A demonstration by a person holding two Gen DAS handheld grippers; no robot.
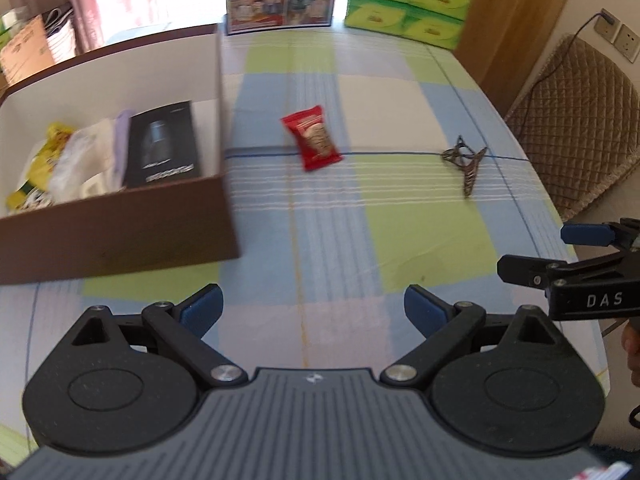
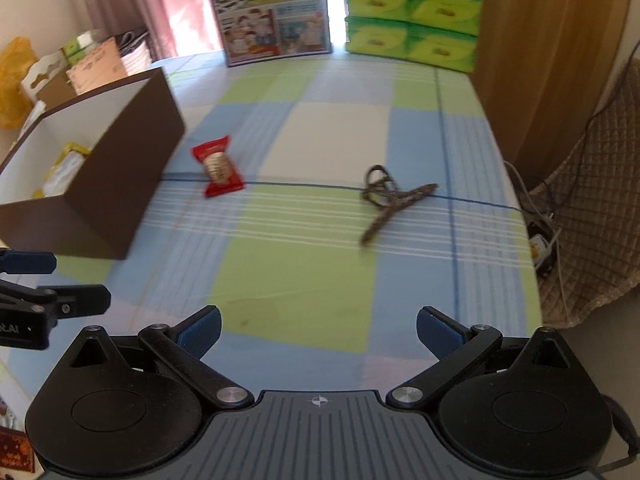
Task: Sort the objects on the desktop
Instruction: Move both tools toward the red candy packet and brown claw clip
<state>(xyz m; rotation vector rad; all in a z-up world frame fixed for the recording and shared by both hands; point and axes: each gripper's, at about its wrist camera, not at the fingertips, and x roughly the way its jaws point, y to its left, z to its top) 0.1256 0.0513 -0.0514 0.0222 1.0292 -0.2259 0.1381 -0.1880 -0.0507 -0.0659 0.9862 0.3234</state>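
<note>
Checked tablecloth point(image 1: 400, 240) fills both views. Brown cardboard box point(image 1: 120, 236) at 9 o'clock in the left wrist view, holding a black carton point(image 1: 164, 148) and yellow packets point(image 1: 44, 160). Green tissue packs point(image 2: 412, 36) at 12 o'clock. Left gripper point(image 1: 313, 308) empty, jaws spread wide; right gripper point(image 2: 319, 330) likewise. Red snack packet point(image 1: 313, 138) lies just right of the box. Brown hair claw clip point(image 2: 390, 196) at 1 o'clock, well apart from it.

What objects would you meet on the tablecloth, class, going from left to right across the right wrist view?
Brown cardboard box with white inside → red snack packet → brown patterned hair clip.
</note>
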